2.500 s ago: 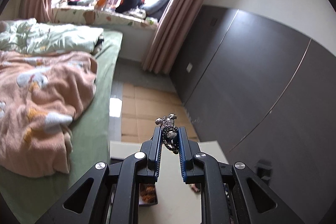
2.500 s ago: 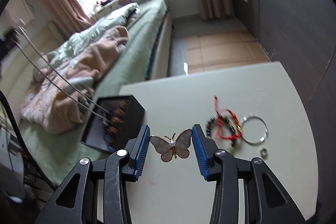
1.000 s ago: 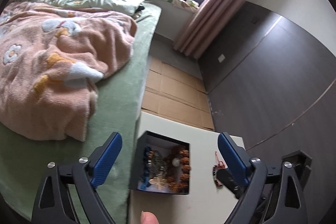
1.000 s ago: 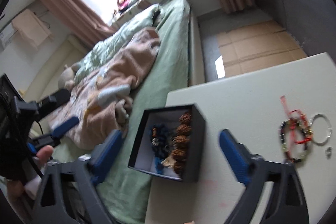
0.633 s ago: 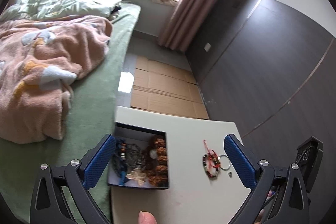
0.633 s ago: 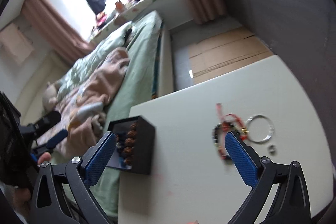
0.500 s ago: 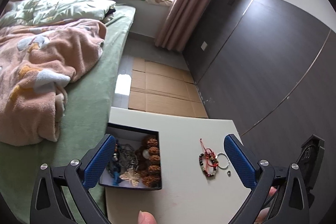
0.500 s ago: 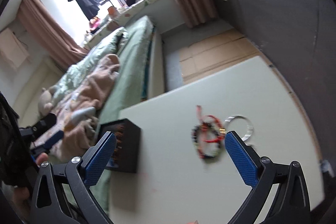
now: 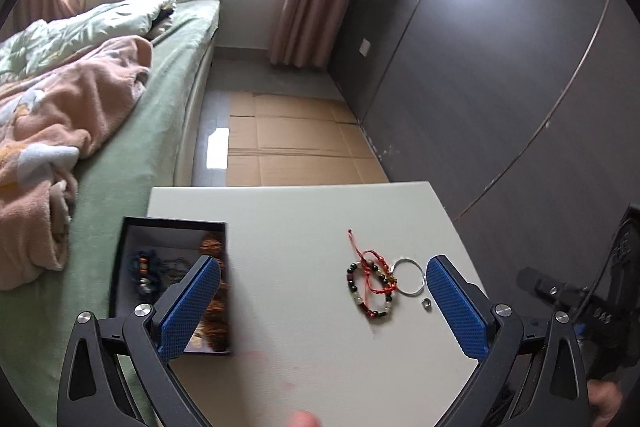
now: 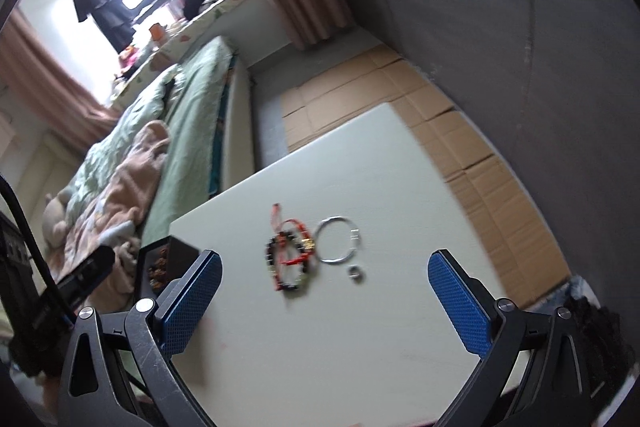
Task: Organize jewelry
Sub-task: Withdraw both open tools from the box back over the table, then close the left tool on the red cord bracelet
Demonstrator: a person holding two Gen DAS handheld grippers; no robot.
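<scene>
**Both grippers empty and wide above a table of loose jewelry**

2 handheld grippers look down at a pale table (image 9: 304,227) beside a bed. The left gripper (image 9: 320,303) has its blue-padded jaws spread wide with nothing between them. The right gripper (image 10: 322,301) is equally wide and empty.

At the table's left edge sits a black box (image 9: 120,267), open on top, already holding several pieces: a dark blue beaded strand and brown bead clusters can be made out. It probably serves as the collecting place, which would explain why it lies within easy reach of the left gripper, whose left pad overlaps it in that view.

Still loose on the table, well apart from the box, lie 4 small items in a tight group: a beaded bracelet (image 9: 370,293) with dark, red and pale beads, a red cord bracelet (image 9: 374,269) tangled across it, a thin silver hoop (image 9: 408,277) touching the cord's gold clasp, and a tiny ring (image 9: 427,303) just beside the hoop. In the right wrist view the same group (image 10: 294,255) lies between the open jaws, further ahead.

The wide jaws suit a fresh pickup. The likely difficulty is the tangle: cord and beads may lift together. Nothing else stands between the grippers and the group. A green-sheeted bed (image 9: 132,155) with a peach blanket (image 9: 60,131) flanks the table; flattened cardboard (image 9: 296,143) covers the floor beyond.
</scene>
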